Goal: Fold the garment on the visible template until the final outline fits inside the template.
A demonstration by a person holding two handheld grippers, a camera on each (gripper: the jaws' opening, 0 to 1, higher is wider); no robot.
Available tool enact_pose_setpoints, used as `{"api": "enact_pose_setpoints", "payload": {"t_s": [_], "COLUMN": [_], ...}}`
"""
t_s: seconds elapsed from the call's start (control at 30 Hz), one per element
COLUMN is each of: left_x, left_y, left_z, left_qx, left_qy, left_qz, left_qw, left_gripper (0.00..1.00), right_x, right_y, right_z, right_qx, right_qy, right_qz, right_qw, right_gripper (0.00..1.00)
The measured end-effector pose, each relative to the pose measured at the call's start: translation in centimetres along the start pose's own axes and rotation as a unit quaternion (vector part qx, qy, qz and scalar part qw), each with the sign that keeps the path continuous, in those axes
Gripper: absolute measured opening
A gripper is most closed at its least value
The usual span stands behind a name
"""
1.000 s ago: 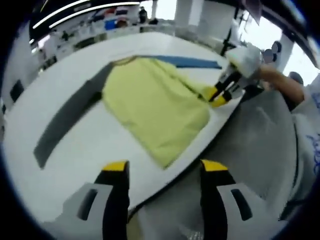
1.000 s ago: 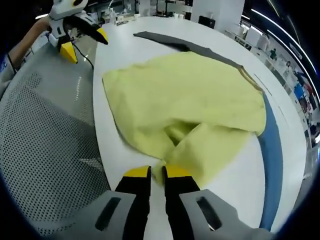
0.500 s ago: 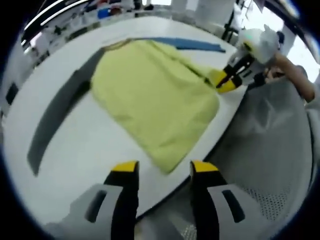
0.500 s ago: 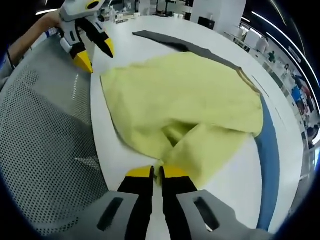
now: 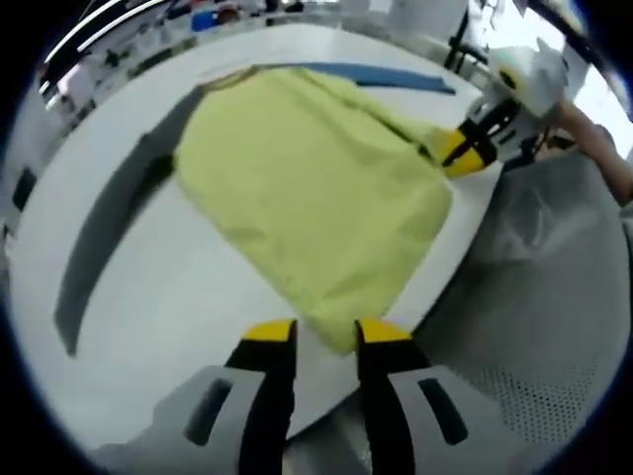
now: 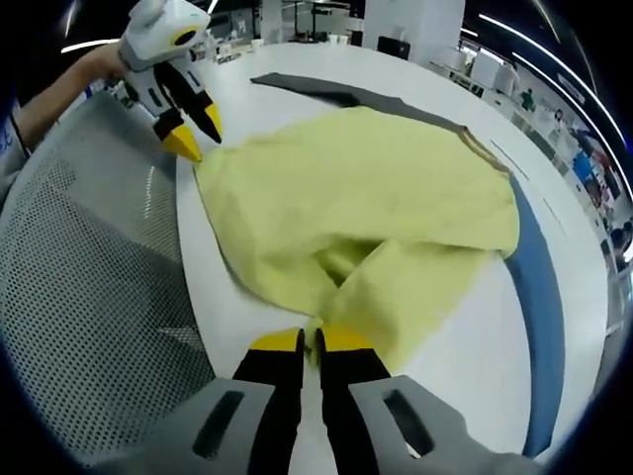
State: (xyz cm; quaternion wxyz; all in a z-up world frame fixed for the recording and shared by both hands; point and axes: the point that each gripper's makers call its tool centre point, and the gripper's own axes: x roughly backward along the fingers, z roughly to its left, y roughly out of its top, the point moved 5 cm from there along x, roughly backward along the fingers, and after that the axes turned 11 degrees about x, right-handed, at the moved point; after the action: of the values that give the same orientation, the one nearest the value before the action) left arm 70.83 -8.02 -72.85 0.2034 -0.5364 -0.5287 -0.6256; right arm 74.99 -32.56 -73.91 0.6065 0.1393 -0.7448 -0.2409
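In my left gripper view, my left gripper (image 5: 326,331) rises from the bottom with its 2 yellow-tipped jaws a narrow gap apart, the tips at the near corner of the yellow garment (image 5: 316,188) without clearly pinching it. My right gripper (image 6: 310,340) has its 2 jaws pressed together on a fold of that garment at its edge. In the right gripper view I see the left gripper at upper left, angled downward, with a hand (image 6: 99,64) and bare forearm behind it. In the left gripper view the right gripper sits at upper right, a forearm trailing off behind it
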Motion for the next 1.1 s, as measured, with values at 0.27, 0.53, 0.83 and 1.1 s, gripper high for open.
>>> {"api": "enact_pose_setpoints", "payload": {"t_s": [0.27,0.53,0.83,1.1], "left_x": [-0.5,-0.7,-0.8,-0.7], "left_y": [-0.4,-0.3,-0.3,-0.5], "left_z": [0.0,-0.1,-1.1,-1.2], "left_qx": [-0.003,-0.006,-0.003,-0.002], "left_qy": [0.0,0.002,-0.011,-0.01], "left_qz": [0.007,0.023,0.039,0.017], "left_qw": [1.0,0.9997,0.9992,0.9998], "left_gripper": [0.17,0.14,0.0,0.0], "right_x": [0.0,0.0,0.0,-0.2], "right_y": [-0.1,-0.1,-0.1,0.4], "right_z": [0.0,0.0,0.0,-0.2], "right_qx": [-0.006,-0.008,-0.006,-0.001], "right_qy": [0.001,0.001,0.0,-0.008], "right_qz": [-0.003,-0.003,-0.001,0.019], "right_qw": [1.0,1.0,1.0,0.9998], "right_gripper": [0.06,0.06,0.05,0.04]}}
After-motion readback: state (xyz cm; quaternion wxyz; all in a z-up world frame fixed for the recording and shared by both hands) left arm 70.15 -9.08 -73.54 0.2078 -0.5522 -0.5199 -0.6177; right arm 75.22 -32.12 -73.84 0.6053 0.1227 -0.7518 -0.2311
